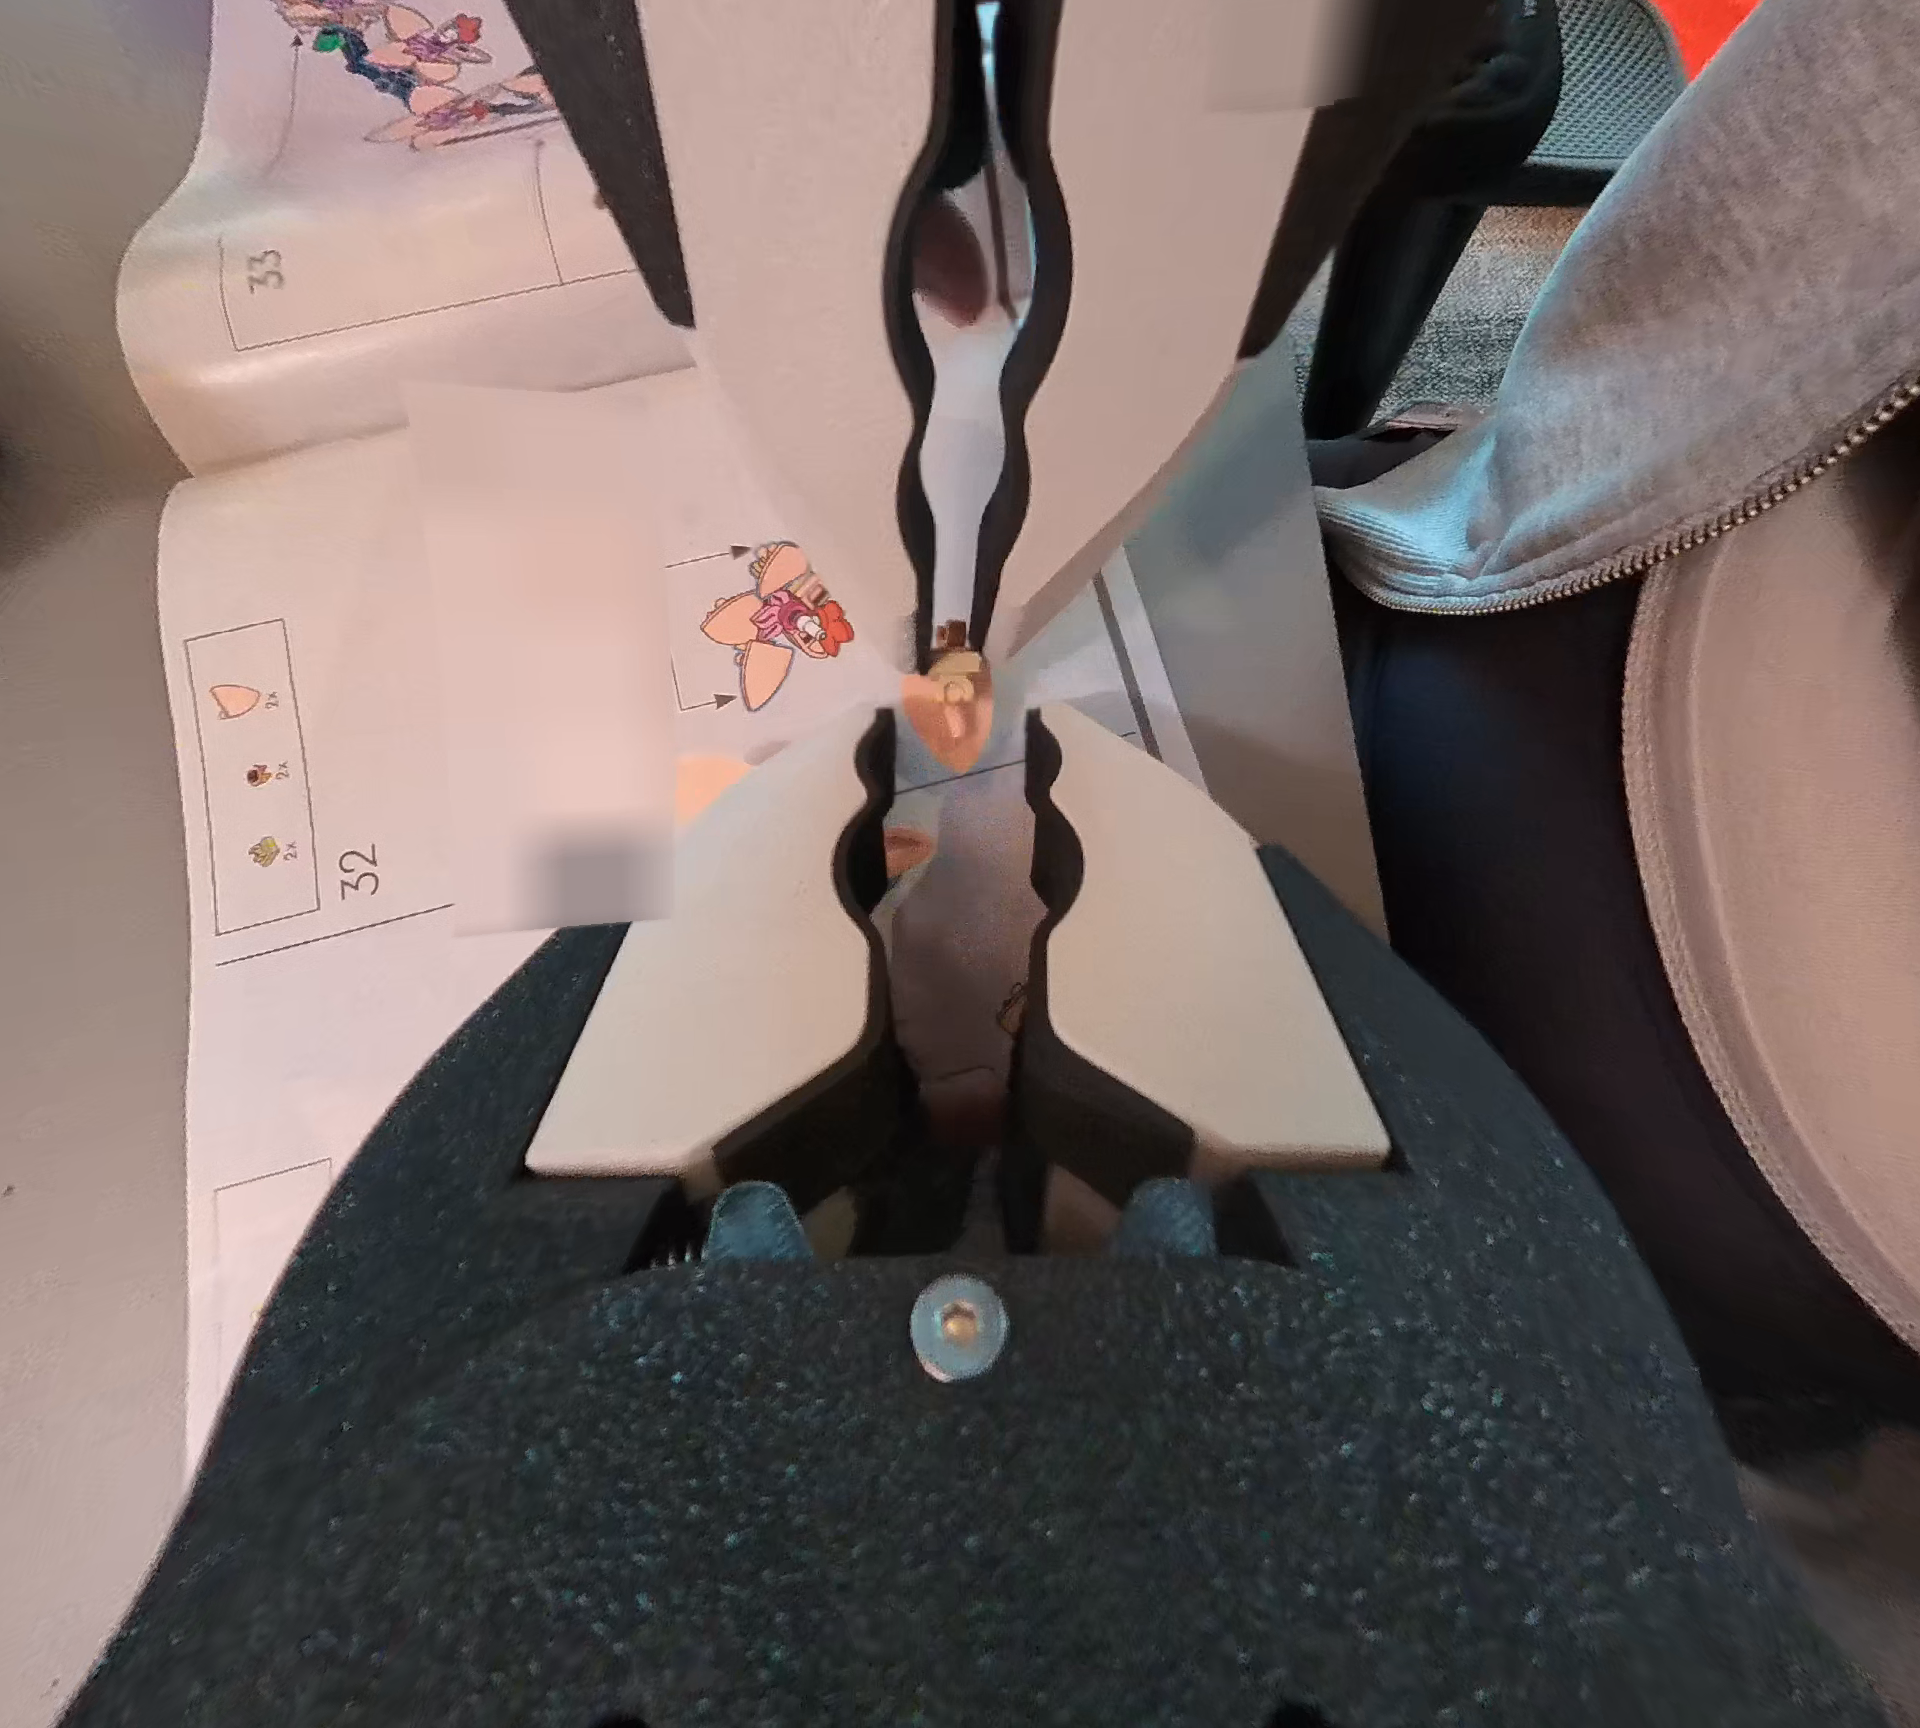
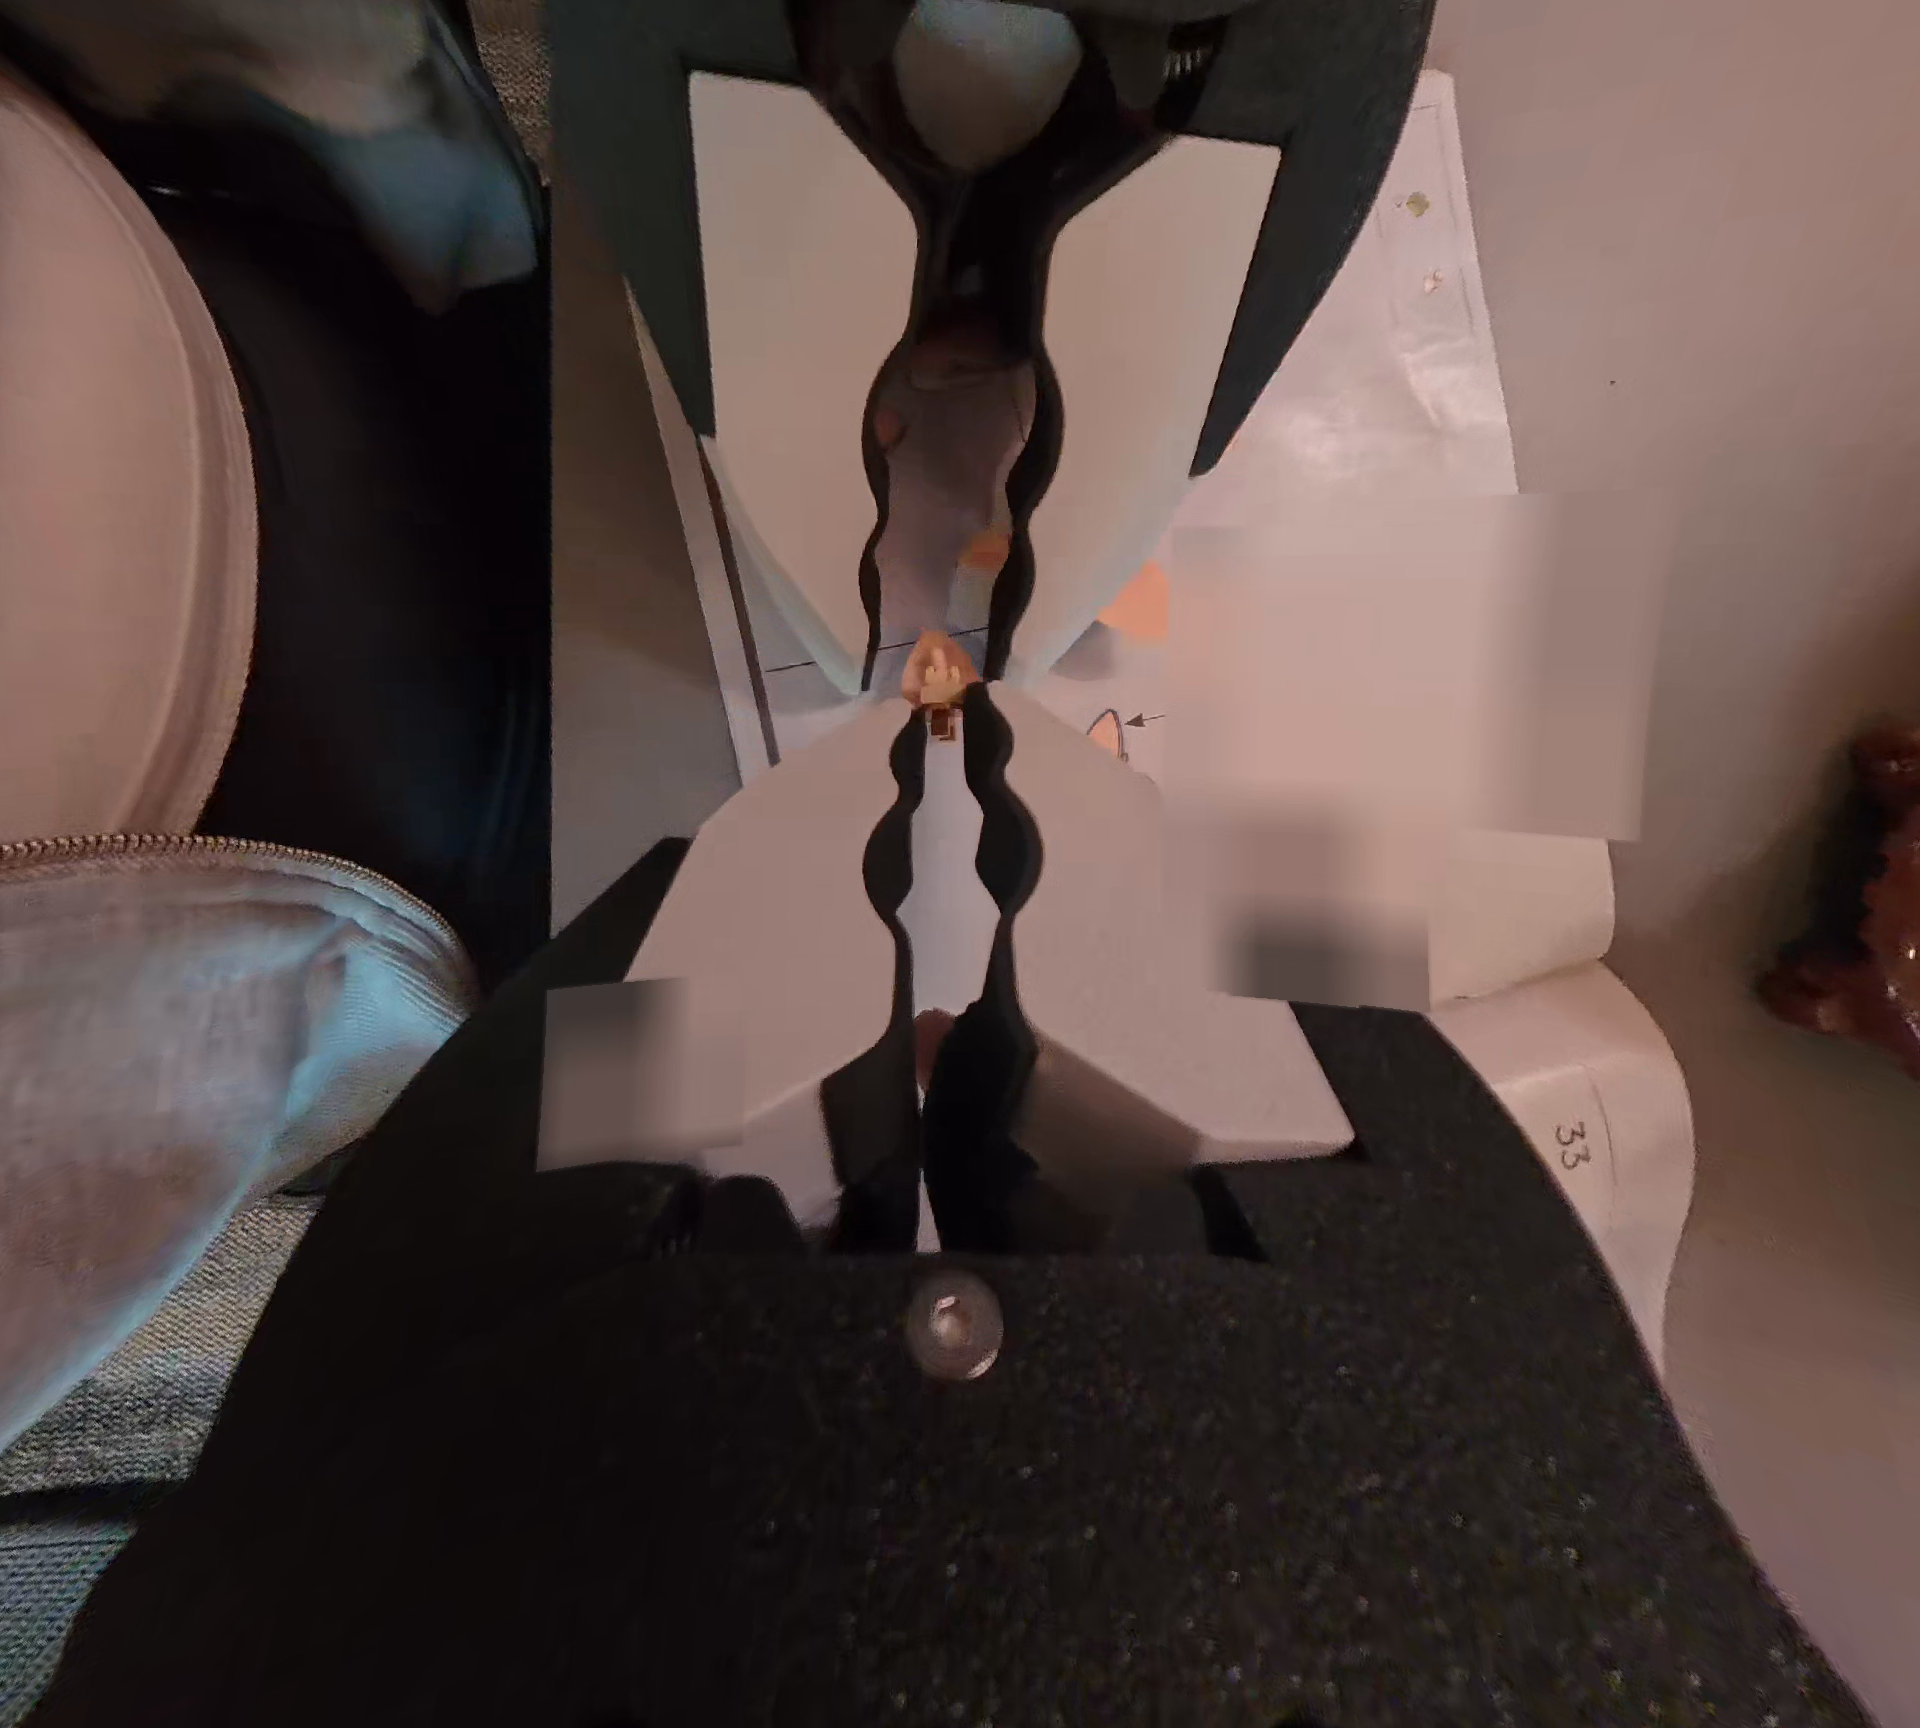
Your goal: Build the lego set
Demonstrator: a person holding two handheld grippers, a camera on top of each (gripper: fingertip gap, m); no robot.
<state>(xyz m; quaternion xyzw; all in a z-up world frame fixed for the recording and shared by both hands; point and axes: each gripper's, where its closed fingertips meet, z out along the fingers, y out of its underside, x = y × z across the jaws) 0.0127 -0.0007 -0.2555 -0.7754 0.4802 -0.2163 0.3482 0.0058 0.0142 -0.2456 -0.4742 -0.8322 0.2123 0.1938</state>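
- The left gripper (image 1: 951, 722), with white fingers and black wavy pads, rose from the bottom of the left wrist view, and its jaws were nearly together, clamped on the small peach-coloured petal-shaped lego piece (image 1: 948, 733) at the centre of the frame.
- The right gripper (image 1: 951, 639) came down from the top of the same view, tip against tip with the left one; its jaws were closed on the tiny tan-and-brown lego piece (image 1: 954, 652), which touched the upper end of the petal.
- In the right wrist view the same pair of parts (image 2: 940, 676) sat at the centre, between the right gripper (image 2: 943, 722) below and the left gripper (image 2: 935, 655) above.
- The open white instruction booklet with coloured drawings (image 1: 312, 743) lay on the left side of the left wrist view, on the pale table (image 1: 62, 743).
- A brown lumpy object (image 2: 1860, 899) stood at the right edge of the right wrist view; what it was could not be told.
- Judgement: the step in hand was joining the tiny piece to the petal.
- Judgement: the next move called for a straight, gentle push along one line, with both grips firm, because such small parts slip easily.
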